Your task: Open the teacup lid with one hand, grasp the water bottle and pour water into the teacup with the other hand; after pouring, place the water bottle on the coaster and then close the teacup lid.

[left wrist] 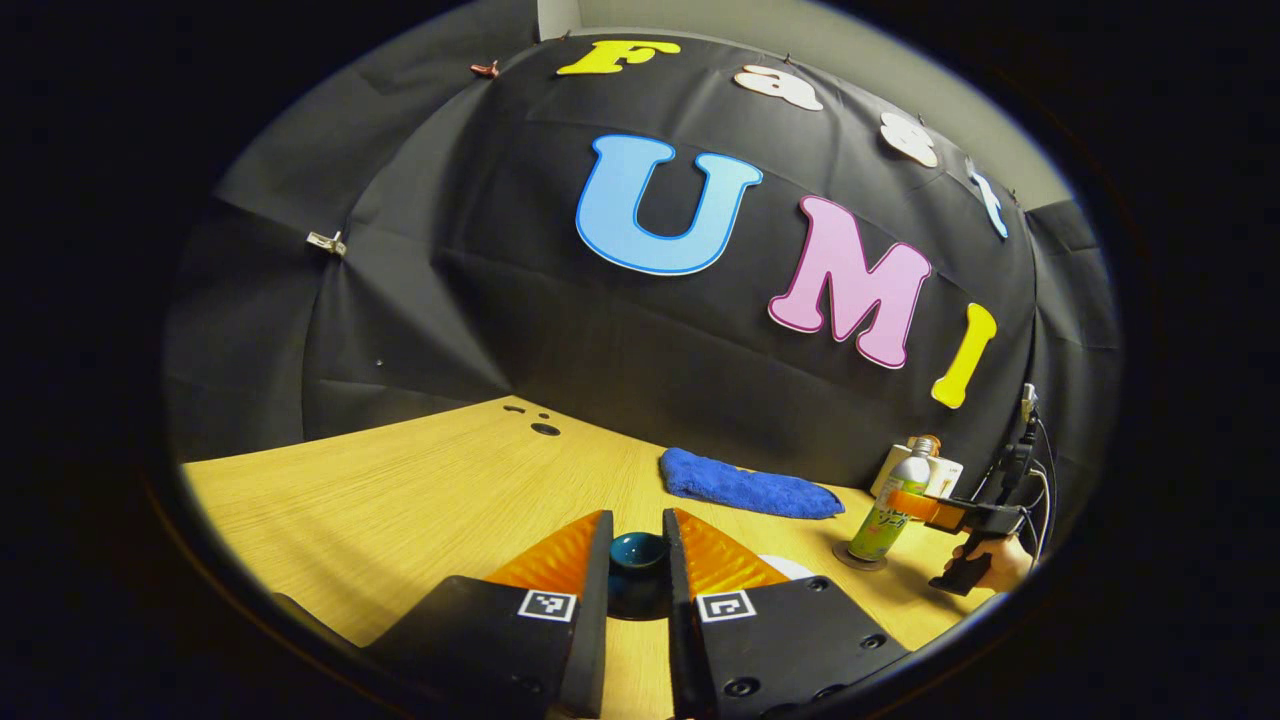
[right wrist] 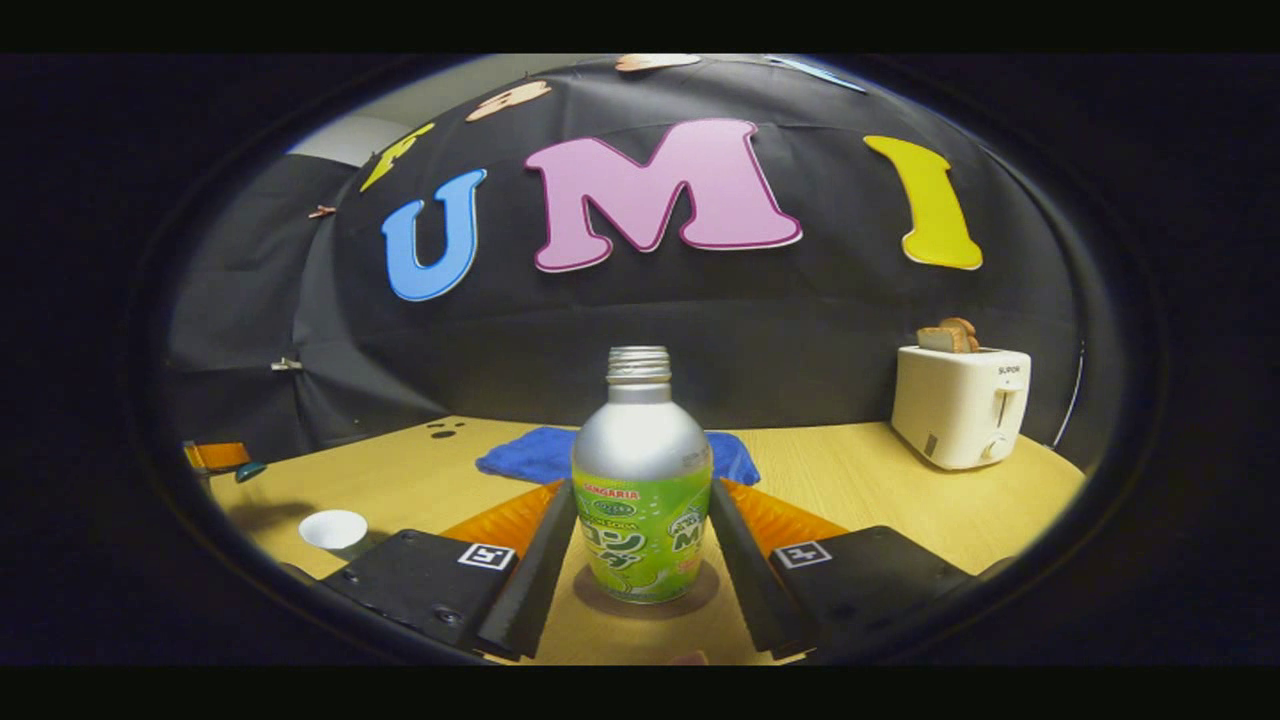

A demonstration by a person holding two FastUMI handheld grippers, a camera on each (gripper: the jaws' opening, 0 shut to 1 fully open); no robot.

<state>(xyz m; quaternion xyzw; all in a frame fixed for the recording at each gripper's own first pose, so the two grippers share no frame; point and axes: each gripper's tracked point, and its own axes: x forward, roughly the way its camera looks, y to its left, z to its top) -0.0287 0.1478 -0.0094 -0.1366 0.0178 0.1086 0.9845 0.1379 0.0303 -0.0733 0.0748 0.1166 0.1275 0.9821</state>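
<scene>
Left gripper view: left gripper (left wrist: 637, 545) raised above the wooden desk (left wrist: 400, 500), fingers clenched on the dark blue teacup lid (left wrist: 638, 552), one finger pressing each side of it. Folded blue cloth (left wrist: 745, 487) lying by the booth wall. Off to the right, water bottle (left wrist: 888, 515) upright on a round coaster (left wrist: 860, 557), with the right gripper (left wrist: 915, 503) around its upper body and a hand (left wrist: 990, 565) on the grip behind.

Right gripper view: right gripper (right wrist: 641, 535) level with the desk (right wrist: 850, 480), fingers set against both sides of the green-labelled water bottle (right wrist: 640, 480), uncapped, upright on the coaster (right wrist: 645, 603). White teacup (right wrist: 335, 530) open on the desk at left. Farther left, the left gripper (right wrist: 225, 458) aloft, the teacup lid (right wrist: 250, 470) at its tip. Blue cloth (right wrist: 530, 452) behind the bottle. White toaster (right wrist: 958, 405) with bread slices (right wrist: 950, 336) at far right.
</scene>
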